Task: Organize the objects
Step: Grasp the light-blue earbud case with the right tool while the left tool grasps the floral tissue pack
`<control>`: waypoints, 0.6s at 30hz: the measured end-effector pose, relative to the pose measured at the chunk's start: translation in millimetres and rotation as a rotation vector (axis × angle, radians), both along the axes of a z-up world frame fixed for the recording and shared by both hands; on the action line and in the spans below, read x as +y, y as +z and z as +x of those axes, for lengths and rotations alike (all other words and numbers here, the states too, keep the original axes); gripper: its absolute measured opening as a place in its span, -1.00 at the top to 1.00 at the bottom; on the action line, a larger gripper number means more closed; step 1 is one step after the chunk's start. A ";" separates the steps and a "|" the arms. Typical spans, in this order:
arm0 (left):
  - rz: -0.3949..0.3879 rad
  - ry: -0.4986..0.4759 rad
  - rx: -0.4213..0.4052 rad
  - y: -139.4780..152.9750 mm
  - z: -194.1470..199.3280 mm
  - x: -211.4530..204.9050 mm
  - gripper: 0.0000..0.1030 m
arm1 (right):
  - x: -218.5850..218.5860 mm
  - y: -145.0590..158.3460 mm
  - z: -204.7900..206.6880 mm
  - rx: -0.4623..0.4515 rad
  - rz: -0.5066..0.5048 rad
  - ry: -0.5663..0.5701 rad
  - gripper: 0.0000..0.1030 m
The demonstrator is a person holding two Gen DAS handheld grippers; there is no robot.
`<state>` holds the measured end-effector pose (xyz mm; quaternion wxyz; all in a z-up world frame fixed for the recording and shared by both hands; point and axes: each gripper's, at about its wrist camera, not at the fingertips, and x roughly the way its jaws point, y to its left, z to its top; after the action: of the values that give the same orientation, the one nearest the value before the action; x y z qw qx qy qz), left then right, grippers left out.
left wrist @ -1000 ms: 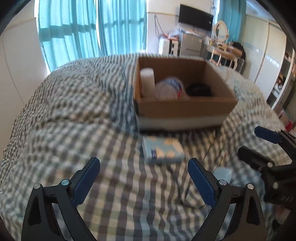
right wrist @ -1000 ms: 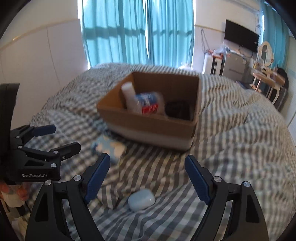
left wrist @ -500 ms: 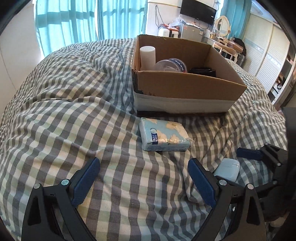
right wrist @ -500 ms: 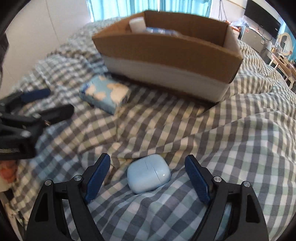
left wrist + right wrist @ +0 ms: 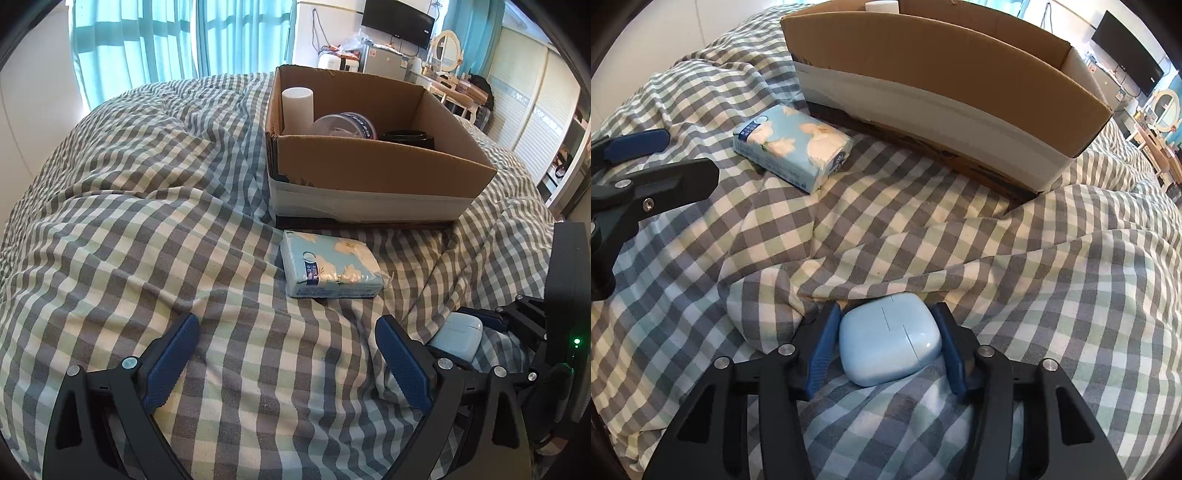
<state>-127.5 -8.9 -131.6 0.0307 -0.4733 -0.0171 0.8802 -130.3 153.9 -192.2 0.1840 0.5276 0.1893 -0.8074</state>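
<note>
Your right gripper [image 5: 888, 347] already clasps the earbud case [image 5: 889, 343] between its pads, and the cardboard box [image 5: 945, 70] lies ahead, slightly right, while your left gripper [image 5: 288, 365] waits released.

In the left wrist view, the near wall of the brown open-topped cardboard box [image 5: 373, 162] hides the lower parts of the white upright cylinder [image 5: 297, 107], the clear round plastic tub [image 5: 343, 125] and the black round container [image 5: 408, 139] inside it. The pale blue rounded plastic earbud case [image 5: 458, 338] is partly covered by the left tongs' [image 5: 288, 354] right finger [image 5: 402, 363]. The right tongs [image 5: 476, 339] are cut by the frame's right edge there.

In the right wrist view, only the cylinder's top rim [image 5: 882, 5] shows above the box wall [image 5: 945, 66]; the other contents are hidden. The print on the light blue floral soft tissue pack [image 5: 792, 151] is too small to read.
</note>
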 end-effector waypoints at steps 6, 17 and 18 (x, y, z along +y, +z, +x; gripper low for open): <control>-0.031 0.001 -0.012 -0.8 -2.6 3.2 -0.91 | 13.0 24.3 6.5 0.055 -0.086 -0.027 0.01; -0.100 -0.055 -0.029 0.1 -41.4 39.6 -0.91 | 37.9 80.6 -23.8 0.187 -0.170 -0.108 0.01; -0.109 -0.055 -0.032 -2.7 -46.0 42.7 -0.91 | 40.4 81.6 -24.2 0.192 -0.171 -0.111 0.01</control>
<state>-173.5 33.7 -134.3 0.0285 -0.4885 0.0435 0.8710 -154.5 194.3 -110.5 0.1644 0.4401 0.1069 -0.8763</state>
